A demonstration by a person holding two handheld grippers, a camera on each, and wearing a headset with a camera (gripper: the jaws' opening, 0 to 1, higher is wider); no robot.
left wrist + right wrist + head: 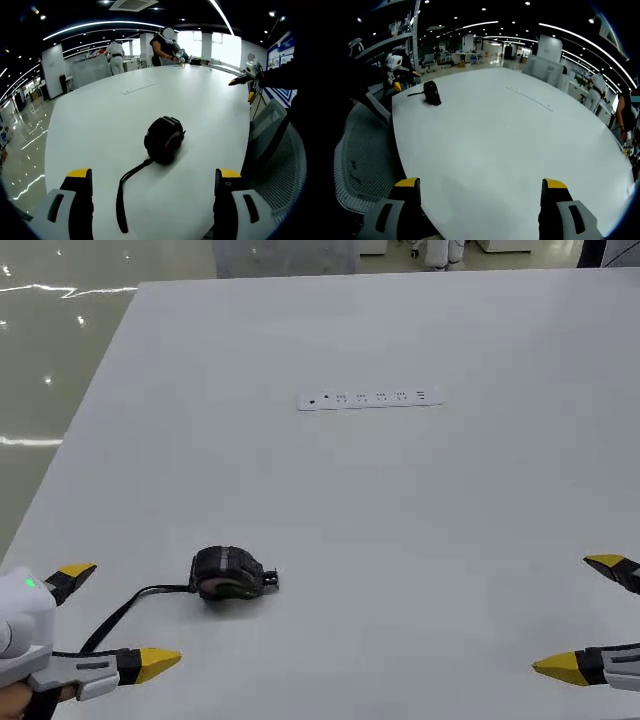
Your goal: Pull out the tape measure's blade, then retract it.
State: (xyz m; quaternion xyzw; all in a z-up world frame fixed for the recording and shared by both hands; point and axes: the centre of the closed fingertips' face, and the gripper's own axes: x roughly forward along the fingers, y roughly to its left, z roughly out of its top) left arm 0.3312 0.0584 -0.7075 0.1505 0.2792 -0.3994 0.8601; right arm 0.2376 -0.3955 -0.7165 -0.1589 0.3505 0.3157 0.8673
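A black tape measure (230,573) lies on the white table (400,500) near its front left, with a black wrist strap (125,610) trailing toward me; its blade is inside the case. My left gripper (120,618) stands open around the strap's end, a short way behind the case, with nothing held. From the left gripper view the tape measure (164,139) sits ahead between the yellow-tipped fingers (80,175). My right gripper (590,615) is open at the front right, far from the tape measure (432,93), above bare table.
A white power strip (368,398) lies across the table's middle, farther back. A mesh office chair (362,160) stands by the table's near edge. Two people (162,47) work at benches beyond the far end. Shiny floor lies to the left.
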